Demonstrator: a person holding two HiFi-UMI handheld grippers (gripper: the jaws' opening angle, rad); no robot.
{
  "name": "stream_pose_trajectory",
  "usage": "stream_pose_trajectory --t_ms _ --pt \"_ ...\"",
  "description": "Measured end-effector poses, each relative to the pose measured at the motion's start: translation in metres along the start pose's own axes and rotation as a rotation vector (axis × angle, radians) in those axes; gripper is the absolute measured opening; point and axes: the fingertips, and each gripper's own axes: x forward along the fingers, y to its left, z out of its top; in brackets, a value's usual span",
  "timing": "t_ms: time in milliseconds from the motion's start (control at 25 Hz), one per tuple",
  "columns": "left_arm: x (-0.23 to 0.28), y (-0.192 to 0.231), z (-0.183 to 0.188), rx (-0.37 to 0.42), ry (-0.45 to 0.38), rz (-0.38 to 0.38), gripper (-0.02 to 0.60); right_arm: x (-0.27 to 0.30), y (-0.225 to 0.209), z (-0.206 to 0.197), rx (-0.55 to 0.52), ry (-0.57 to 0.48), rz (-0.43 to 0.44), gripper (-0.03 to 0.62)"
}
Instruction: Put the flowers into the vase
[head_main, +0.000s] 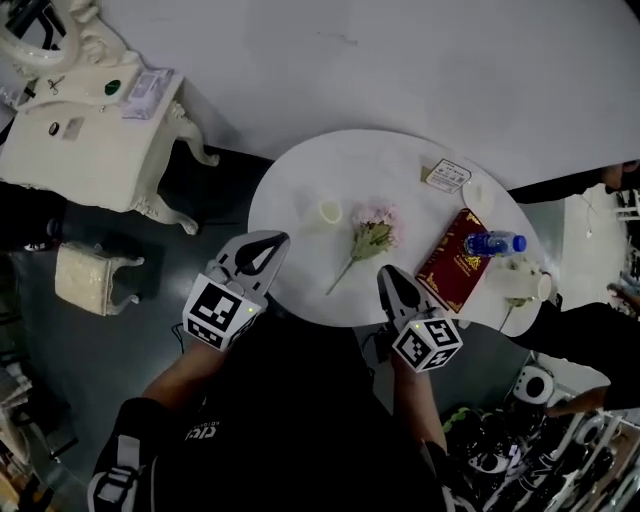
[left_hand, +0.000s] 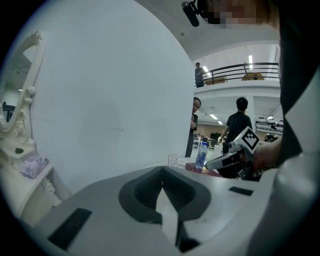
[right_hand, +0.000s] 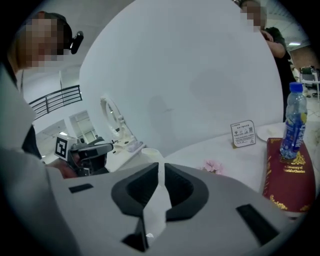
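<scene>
Operator: Left gripper (head_main: 283, 240) status, at the near edge of the round white bench (head_main: 380, 165)?

Technician: Fingers (left_hand: 145, 192) pressed together at the tips, empty. Right gripper (head_main: 386, 271): fingers (right_hand: 137, 187) parted by a narrow slit, nothing between.

Operator: Task items?

Technician: Pink flower bunch on a green stem (head_main: 372, 232) lies flat at mid-bench, outside the small pale cylindrical vase (head_main: 331, 211). That vase stands just beside it, toward the left edge.

Operator: Hazards?

Technician: Stem lies flush on the bench, so a shallow pinch would likely slip. A pinch on the blooms would crush them. Vase looks light and narrow, so an off-centre stem could tip it.
</scene>
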Motion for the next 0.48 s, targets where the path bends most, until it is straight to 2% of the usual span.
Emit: stream_pose_trajectory --t_ms 120,240,320,480 --pt "0.01 0.003 0.003 -0.003 -0.002 -0.015 0.011 0.002 -0.012 -0.007 0.042 -0.003 -0.019 0.032" --pt "0.019 0.006 0.005 -0.052 -0.005 -0.01 0.011 0.0 -0.032 -0.011 0.074 -0.011 -0.055 0.051" --pt "0.023 0.007 0.005 -0.046 0.0 -0.006 0.011 0.002 -0.042 -0.015 0.097 -0.006 -0.072 0.135" --pt "0.035 0.005 0.009 0.038 0.001 -0.041 0.014 0.014 -0.051 -0.03 0.149 0.038 -0.082 0.218"
